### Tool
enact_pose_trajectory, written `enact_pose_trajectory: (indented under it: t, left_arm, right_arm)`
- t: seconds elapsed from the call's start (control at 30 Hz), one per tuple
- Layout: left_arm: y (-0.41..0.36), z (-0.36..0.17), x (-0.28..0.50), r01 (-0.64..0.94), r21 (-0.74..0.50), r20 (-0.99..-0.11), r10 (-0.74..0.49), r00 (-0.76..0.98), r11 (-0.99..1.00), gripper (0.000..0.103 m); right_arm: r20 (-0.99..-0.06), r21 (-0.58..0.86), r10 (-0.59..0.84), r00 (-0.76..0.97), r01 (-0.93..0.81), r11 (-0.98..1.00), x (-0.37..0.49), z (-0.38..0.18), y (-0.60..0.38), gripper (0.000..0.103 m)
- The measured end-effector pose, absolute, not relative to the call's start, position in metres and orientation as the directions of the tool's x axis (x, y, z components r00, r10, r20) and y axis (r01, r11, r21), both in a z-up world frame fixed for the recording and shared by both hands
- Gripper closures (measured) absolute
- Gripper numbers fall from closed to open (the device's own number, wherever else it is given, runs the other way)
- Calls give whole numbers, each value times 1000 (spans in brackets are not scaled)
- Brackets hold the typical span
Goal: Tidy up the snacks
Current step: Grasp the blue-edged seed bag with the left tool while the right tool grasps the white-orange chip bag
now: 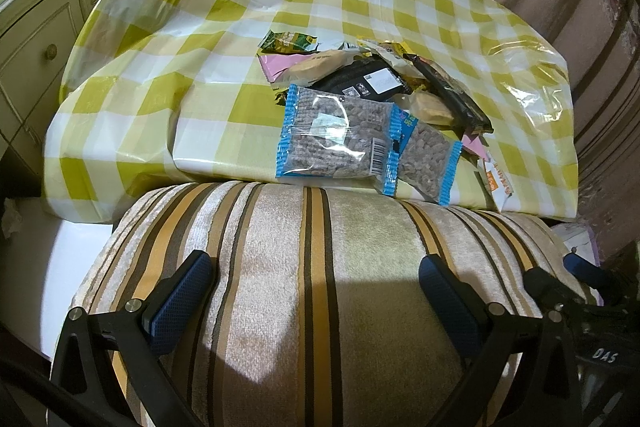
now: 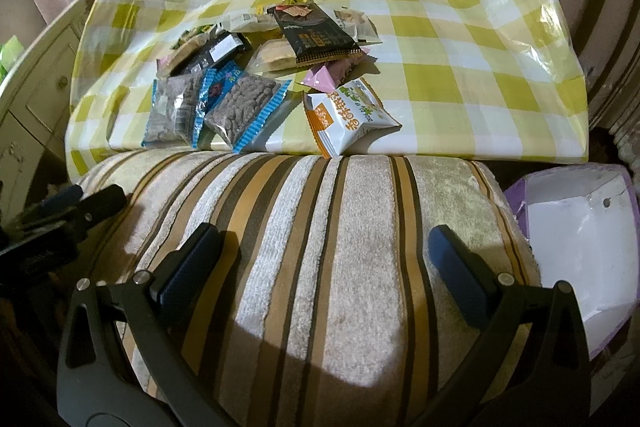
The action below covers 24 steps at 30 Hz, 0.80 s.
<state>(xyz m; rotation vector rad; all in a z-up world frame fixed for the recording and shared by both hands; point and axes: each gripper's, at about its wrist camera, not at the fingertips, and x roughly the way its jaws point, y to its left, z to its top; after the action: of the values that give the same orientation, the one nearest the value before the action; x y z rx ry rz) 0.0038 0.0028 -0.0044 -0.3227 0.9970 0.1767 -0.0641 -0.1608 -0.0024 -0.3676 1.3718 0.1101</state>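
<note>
Hovering over striped cushion, left gripper and right gripper spread wide, empty

Striped cushion, checked tablecloth, white cabinet.

Both claws look like the same build. The left claw has matte black angular arms with triangular cutouts near the base, and each finger ends in a dark blue rubbery pad with a fine diamond-grid texture. Round silver screw heads sit at the pivot joints, two per side. The right claw has the same black frame and silver screws, though its pads read darker, closer to navy. Seen from the left wrist camera, the other unit's black body carries white lettering that looks like "DAS".
</note>
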Motion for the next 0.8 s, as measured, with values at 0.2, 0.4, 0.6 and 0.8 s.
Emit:
enact_pose_trajectory:
  t: [0.2,0.4,0.6,0.8]
  left_arm:
    - [6,-5,6,-301,-201,-843,-8,537,932,0]
    - [8,-7,14,-295,-209,-851,-25,525,932,0]
    - [14,-9,29,-289,-250,-851,-67,521,924,0]
    - [20,-14,49,-294,-293,-853,-110,510,910,0]
  right_arm:
    - [-970,-209,-158,187,-299,931,-58,-5,-158,0]
    - [-987,-153,-126,103,-315,937,-41,-12,-163,0]
    - [-993,-111,-98,60,-299,948,-24,-22,-168,0]
    - [-993,-116,-106,57,-230,966,-6,-32,-173,0]
